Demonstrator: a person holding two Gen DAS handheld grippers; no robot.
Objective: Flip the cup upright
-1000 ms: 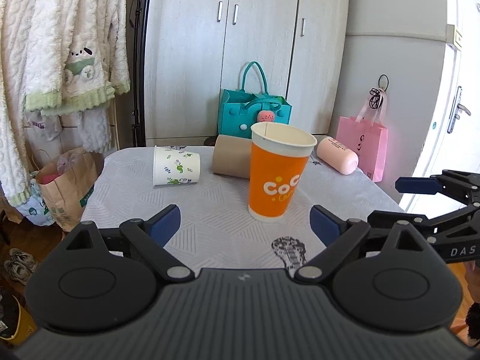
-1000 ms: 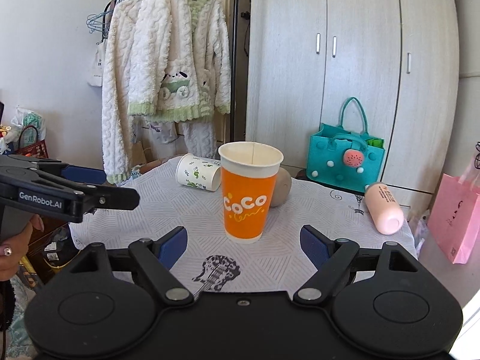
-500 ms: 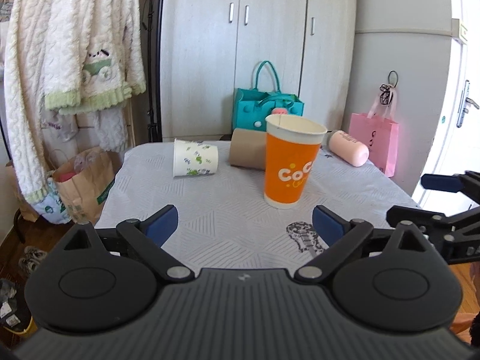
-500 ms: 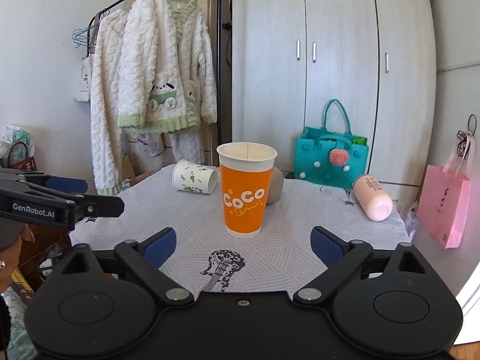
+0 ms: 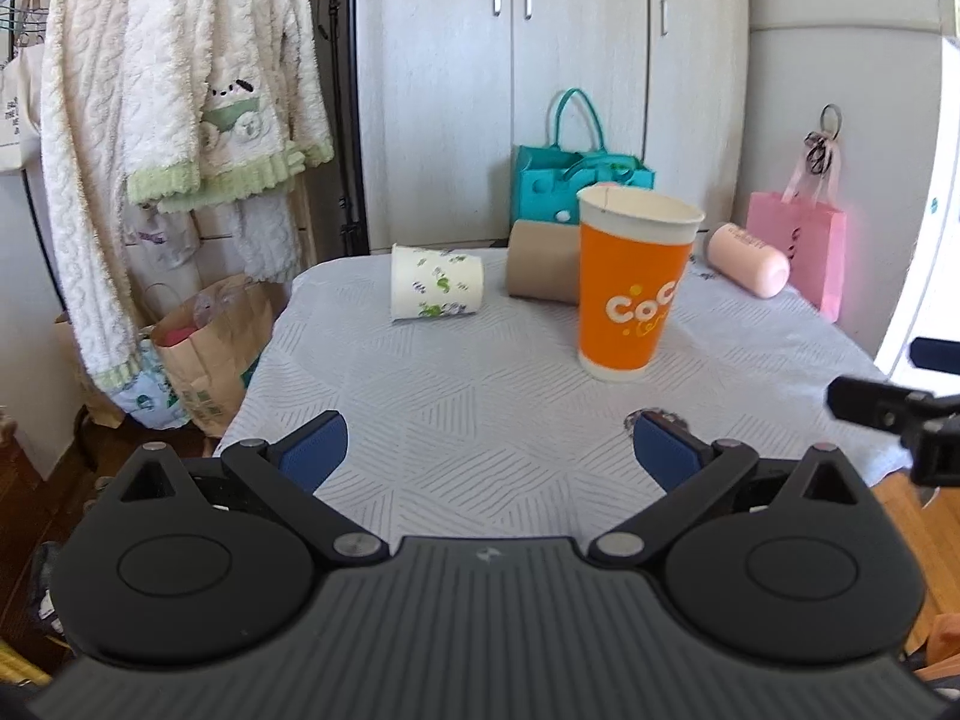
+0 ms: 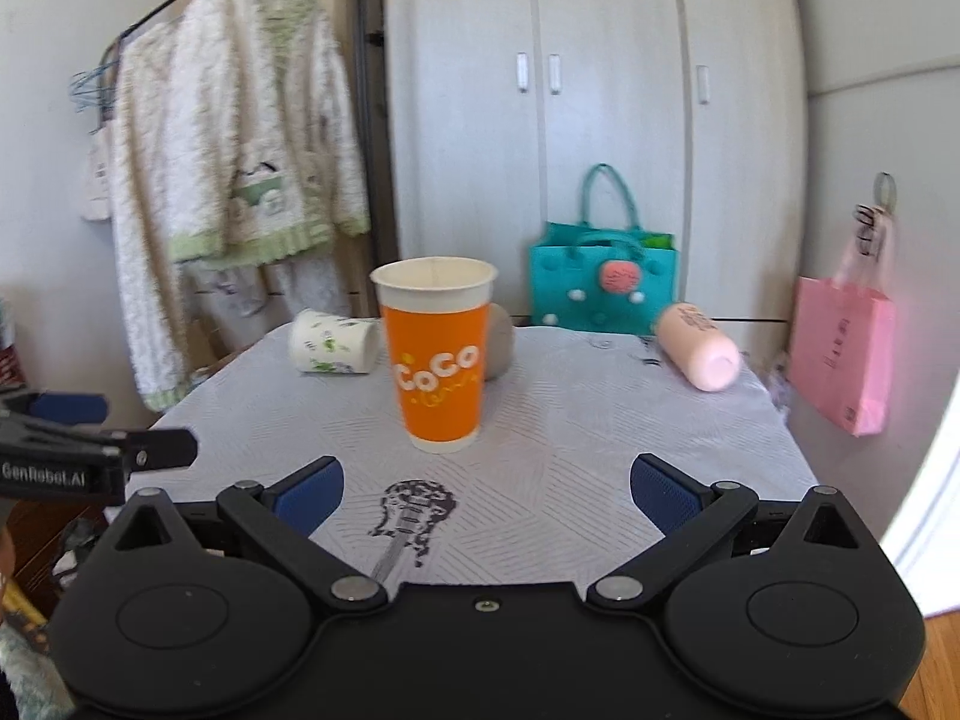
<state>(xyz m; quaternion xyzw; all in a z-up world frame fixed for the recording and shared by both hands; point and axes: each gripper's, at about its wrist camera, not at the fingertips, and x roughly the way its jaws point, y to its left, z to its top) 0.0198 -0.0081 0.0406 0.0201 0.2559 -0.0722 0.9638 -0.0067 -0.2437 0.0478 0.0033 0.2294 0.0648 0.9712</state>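
Currently your left gripper has its blue-padded fingers spread wide, nothing between them, hovering over the near edge of the table with the pale patterned cloth. Your right gripper is likewise spread and empty, above the black guitar print on the cloth. Each gripper shows at the edge of the other's view. Ahead of both, the tall orange paper cup with white "CoCo" lettering stands upright, mouth up, mid-table, clear of both grippers. Behind it a plain brown paper cup lies on its side, a white cup with green leaf print lies left of that, and a pink cylindrical bottle lies far right.
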